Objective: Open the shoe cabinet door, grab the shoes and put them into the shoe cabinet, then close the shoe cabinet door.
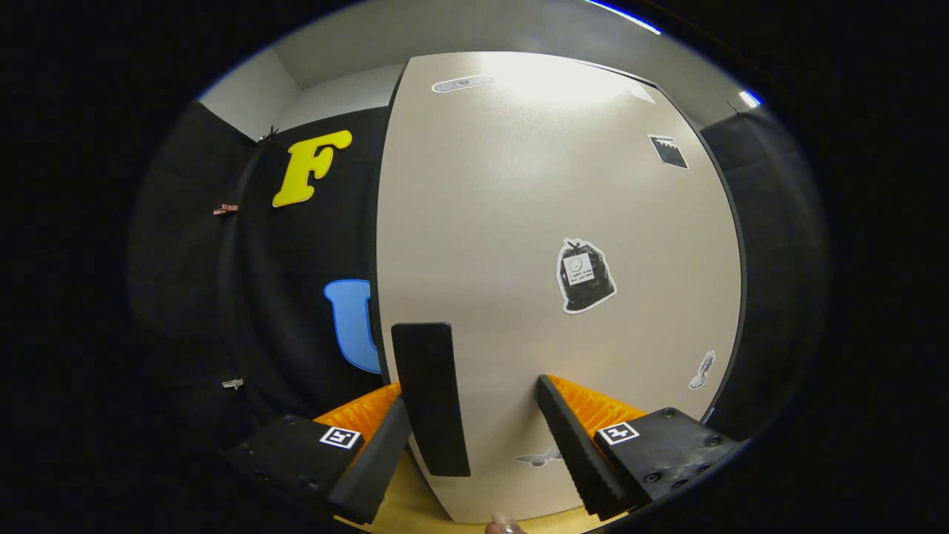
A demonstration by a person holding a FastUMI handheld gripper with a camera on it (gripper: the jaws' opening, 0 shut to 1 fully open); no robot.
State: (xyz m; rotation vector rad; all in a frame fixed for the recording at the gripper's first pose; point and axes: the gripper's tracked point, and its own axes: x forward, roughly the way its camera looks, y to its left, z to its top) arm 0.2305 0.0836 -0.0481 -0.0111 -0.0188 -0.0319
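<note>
The gripper (pixel 474 434) stood open before the closed shoe cabinet door (pixel 556 245). Its black handle (pixel 430 397) sat between the fingers, untouched

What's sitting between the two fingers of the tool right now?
In the gripper view, the tool is open, and the cabinet door fills the gap, its dark upright handle just inside the left finger, neither finger pressing it.

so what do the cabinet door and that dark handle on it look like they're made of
Cabinet door: probably laminated board or painted panel, pale beige, smooth satin, with a soft light glare near its top and stickers lying flat on it.
Handle: a flat matte black bar, plastic or coated metal; no shine to settle it. It sits between the open gripper fingers.
</note>
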